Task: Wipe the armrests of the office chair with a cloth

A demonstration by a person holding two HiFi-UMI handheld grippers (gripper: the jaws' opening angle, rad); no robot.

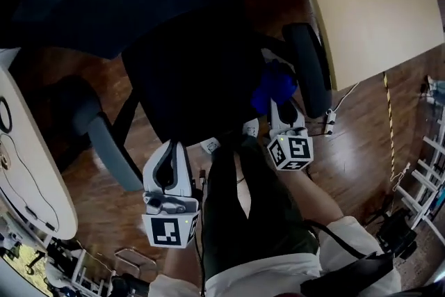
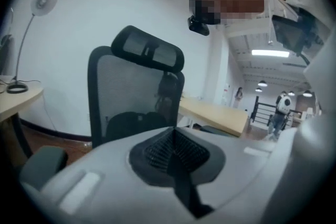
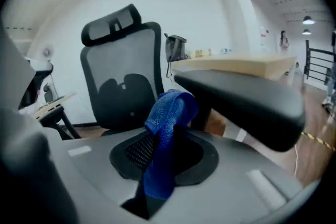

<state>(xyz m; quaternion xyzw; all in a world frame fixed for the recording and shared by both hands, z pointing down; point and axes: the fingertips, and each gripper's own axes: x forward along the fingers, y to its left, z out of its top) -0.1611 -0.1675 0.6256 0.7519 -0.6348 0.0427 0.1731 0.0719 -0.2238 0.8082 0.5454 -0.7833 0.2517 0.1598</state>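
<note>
You have the blue cloth (image 3: 169,113) pinched tight in the right gripper (image 3: 157,165), seemingly just short of the right armrest (image 3: 247,105), with the left gripper (image 2: 176,165) closed on nothing; next, press it down and stroke lengthwise.

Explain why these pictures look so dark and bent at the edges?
Head view: dim, the chair seat nearly black while the desk is bright. Left gripper view: fisheye bend, black corners, a ceiling light glaring. Right gripper view: same bend; the near armrest is soft, the blue cloth clearer.
</note>
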